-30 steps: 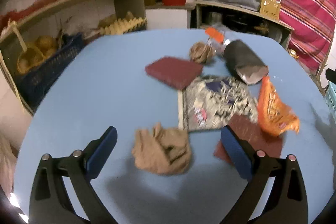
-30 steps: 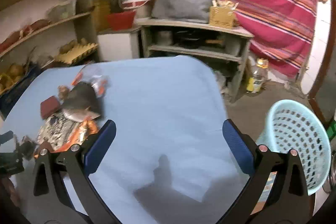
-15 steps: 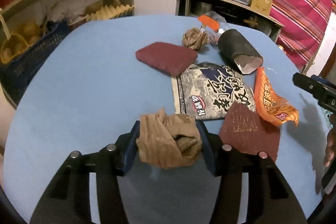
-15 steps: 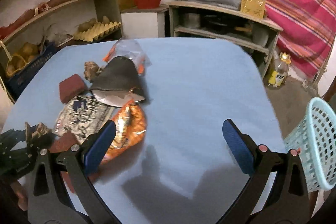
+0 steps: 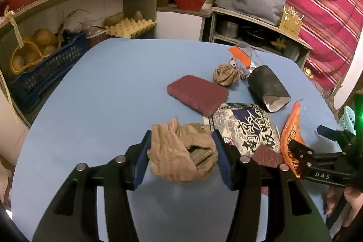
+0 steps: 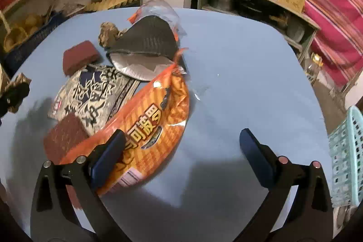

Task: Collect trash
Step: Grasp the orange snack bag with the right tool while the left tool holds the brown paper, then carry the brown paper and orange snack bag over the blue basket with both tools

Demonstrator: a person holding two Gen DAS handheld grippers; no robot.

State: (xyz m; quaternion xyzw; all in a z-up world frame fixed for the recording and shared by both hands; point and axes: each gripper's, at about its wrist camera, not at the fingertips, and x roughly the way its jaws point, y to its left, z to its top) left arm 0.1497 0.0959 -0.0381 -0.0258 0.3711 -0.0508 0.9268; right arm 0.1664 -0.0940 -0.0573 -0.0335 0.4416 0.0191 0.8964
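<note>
Work over the blue surface [image 5: 109,87], with the litter bunched toward its far right side. Aim for the pale blue basket [image 6: 347,151], standing off the surface edge on the right and, by the look of it, the place for the trash.

Next in size, mind the orange snack bag [image 6: 154,110]. Lying flat, long axis on a diagonal from the near left to the far right in the right wrist view, with the torn end pointing away toward the dark foil-lined bag [image 5: 267,87]. Lying with one edge over the patterned wrapper [image 5: 247,124], so take it by the near end and lift it free rather than drag the pile along.

Keep a firm but gentle squeeze on the crumpled brown paper [image 5: 179,155], sitting near the front of the surface, just beside the wrapper. Lumpy rather than long, a little wider from pad to pad than front to back, with a twisted peak pointing up and away. Likely soft and springy, so lift straight up and watch for slipping before swinging toward the basket.

Left tool [image 5: 181,137]: jaws just closed in, both blue pads now pressing the paper's sides. Right tool [image 6: 181,137]: jaws spread wide, clamping nothing, with one finger over the near end of the orange bag and the other over bare surface. Shift left to bring the bag's end between the pads before closing.
</note>
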